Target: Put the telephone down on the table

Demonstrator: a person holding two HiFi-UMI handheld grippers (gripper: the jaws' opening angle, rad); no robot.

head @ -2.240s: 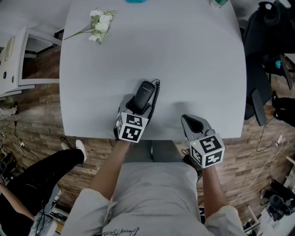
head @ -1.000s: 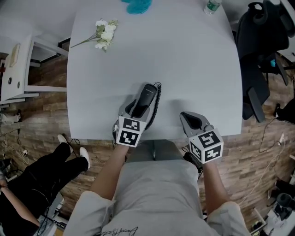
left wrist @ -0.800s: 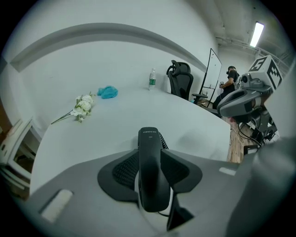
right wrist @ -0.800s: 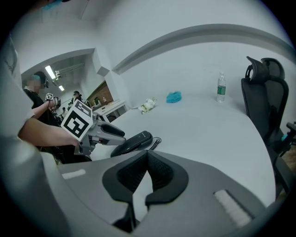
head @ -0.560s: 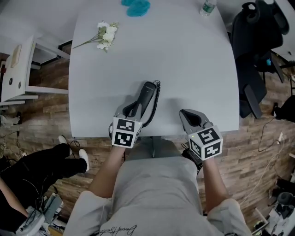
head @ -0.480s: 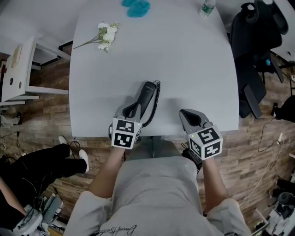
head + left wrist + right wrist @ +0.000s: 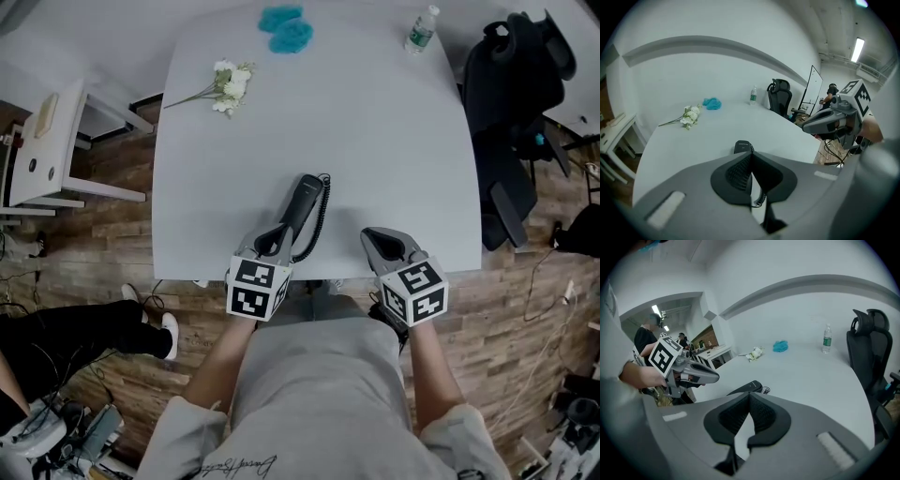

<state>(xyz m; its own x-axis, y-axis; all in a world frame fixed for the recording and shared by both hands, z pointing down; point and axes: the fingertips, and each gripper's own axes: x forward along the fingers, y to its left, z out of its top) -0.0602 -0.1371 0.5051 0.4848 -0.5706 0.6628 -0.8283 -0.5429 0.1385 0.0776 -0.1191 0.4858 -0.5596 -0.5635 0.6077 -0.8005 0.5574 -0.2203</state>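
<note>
The black telephone handset [image 7: 302,199] lies flat on the white table [image 7: 394,141] near its front edge, its coiled cord [image 7: 322,208] curling along its right side. My left gripper [image 7: 275,240] sits just behind the handset's near end, jaws shut with nothing between them. In the left gripper view the handset's far end [image 7: 742,146] shows beyond the closed pads. My right gripper [image 7: 377,240] rests to the right at the table's front edge, shut and empty. From the right gripper view the handset [image 7: 749,387] lies ahead to the left.
White flowers [image 7: 228,82] lie at the table's back left, a blue fluffy thing [image 7: 286,28] at the back middle, a water bottle [image 7: 420,31] at the back right. A black office chair [image 7: 511,112] stands right of the table, a white side table [image 7: 47,141] to the left.
My left gripper has come off the handset, drawn back toward the front edge, and its jaws have shut. The handset stays lying on the table. The right gripper has barely moved.
</note>
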